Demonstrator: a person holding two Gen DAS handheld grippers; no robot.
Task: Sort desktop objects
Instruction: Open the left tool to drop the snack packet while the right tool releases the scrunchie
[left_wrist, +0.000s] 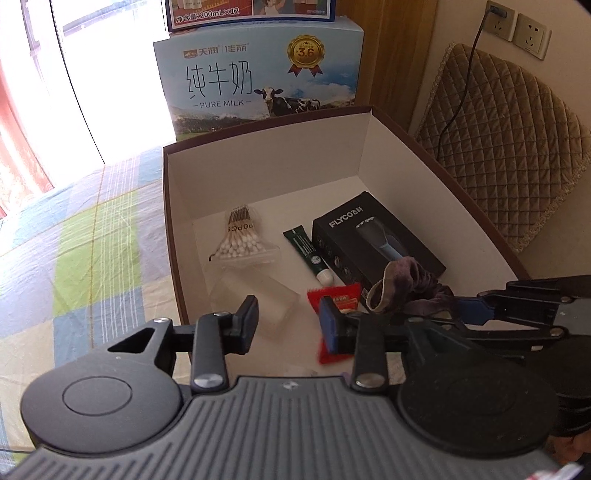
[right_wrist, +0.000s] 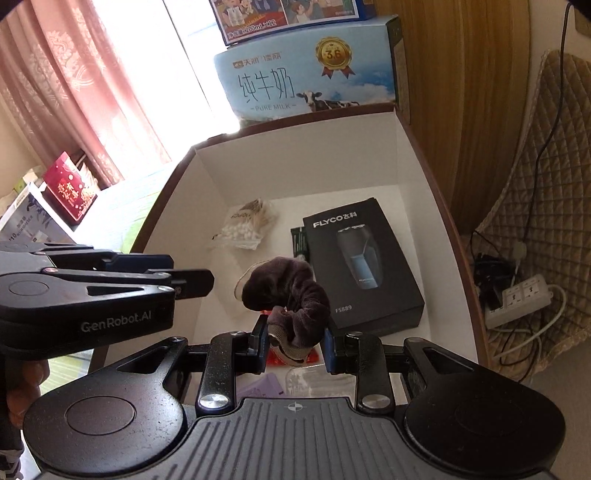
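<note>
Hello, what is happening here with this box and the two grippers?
A person is sorting small things into an open box. The right gripper holds a dark velvet scrunchie over the box, near its front. The left gripper is open and holds nothing, hovering above the front of the box. Already inside lie a bag of cotton swabs, a green tube, a black shaver box, a red packet and a clear case.

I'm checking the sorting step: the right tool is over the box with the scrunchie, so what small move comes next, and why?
Probably open the right tool to drop the dark scrunchie: it hangs inside the white box, above the floor beside the black shaver carton.
</note>
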